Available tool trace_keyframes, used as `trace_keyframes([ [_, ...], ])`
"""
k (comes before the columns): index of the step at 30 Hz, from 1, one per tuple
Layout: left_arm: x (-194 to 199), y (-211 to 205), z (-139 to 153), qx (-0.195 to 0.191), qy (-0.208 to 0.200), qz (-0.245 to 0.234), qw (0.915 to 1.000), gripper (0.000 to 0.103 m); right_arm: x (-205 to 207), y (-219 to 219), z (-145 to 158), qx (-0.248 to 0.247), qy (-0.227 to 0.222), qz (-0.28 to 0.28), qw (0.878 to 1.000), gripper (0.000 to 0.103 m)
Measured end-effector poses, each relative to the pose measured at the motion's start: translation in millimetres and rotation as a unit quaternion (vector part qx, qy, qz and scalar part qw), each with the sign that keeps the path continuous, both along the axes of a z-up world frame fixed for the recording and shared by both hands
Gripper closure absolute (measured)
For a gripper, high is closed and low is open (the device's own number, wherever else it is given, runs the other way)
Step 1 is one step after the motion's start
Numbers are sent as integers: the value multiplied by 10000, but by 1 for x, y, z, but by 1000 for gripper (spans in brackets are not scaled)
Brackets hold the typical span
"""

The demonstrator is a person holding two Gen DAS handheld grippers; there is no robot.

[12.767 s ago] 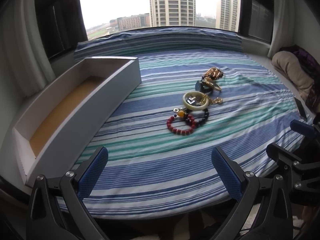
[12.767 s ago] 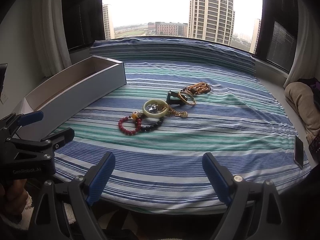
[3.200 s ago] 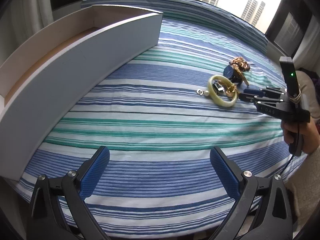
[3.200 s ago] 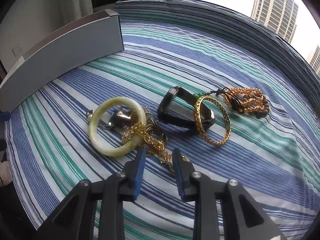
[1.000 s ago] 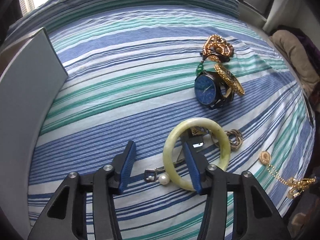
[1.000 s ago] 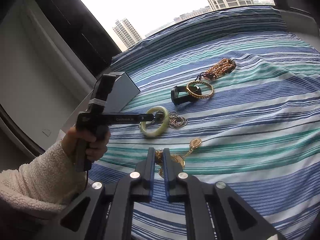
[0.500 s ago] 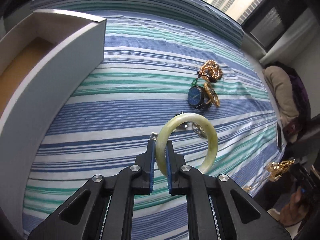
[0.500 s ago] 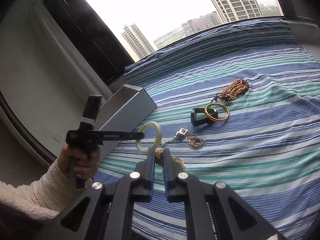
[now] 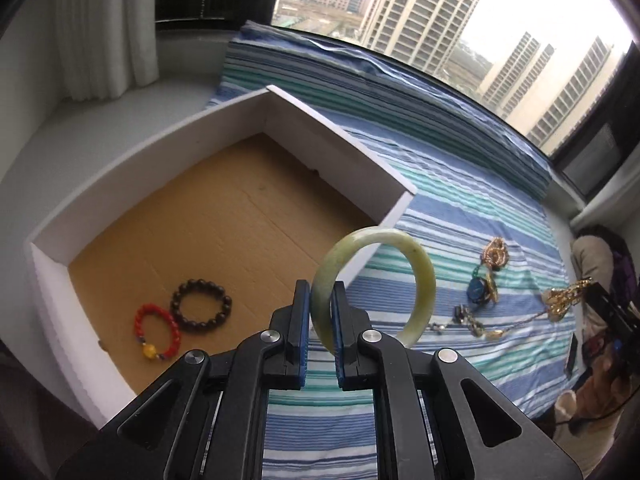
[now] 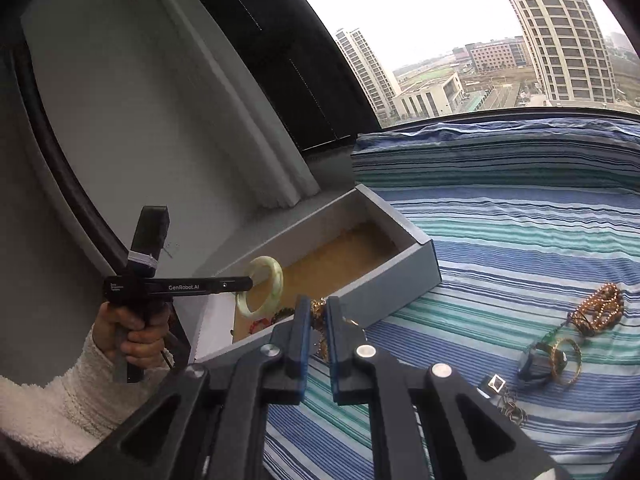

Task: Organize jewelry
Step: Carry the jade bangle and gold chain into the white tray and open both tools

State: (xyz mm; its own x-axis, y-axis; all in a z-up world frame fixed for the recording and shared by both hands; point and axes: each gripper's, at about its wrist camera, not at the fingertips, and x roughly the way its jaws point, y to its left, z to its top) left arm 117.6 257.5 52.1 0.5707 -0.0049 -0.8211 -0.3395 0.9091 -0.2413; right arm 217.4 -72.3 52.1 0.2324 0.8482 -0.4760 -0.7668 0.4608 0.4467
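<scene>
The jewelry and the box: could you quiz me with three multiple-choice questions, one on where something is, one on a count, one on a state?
1. Where is the blue watch?
A. in the box
B. on the striped bedspread
C. on the windowsill

2. How many bracelets lie in the box?
A. none
B. two
C. four

3. The green bangle is
A. lying flat on the bedspread
B. lying in the box
C. pinched in the left gripper

Answers: B, it lies on the stripes; B, a red one and a dark one; C, the jaws clamp its rim in the air.

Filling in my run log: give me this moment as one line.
left gripper: shut on jade bangle, held above box edge | right gripper: shut on gold necklace | box: red bracelet, dark bracelet
</scene>
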Motion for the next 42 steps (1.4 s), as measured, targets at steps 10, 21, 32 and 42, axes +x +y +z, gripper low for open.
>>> trace_keyframes([
  [10,11,102,-46,-2,257,1215,9923,95,39,156,4,-107,104,570,9983,95],
  [21,49,124,-125,-240,978,1549,9828,95,82,291,-92,-1664,65,509,9847,95],
  [32,52,112,-127,272,809,1555,9841,55,85,286,-121,-2066,306,16,9779,59],
  [42,-18,-6,-47,1005,-656,818,9894,10,11,147,-57,-1768,-932,-817,9764,43],
])
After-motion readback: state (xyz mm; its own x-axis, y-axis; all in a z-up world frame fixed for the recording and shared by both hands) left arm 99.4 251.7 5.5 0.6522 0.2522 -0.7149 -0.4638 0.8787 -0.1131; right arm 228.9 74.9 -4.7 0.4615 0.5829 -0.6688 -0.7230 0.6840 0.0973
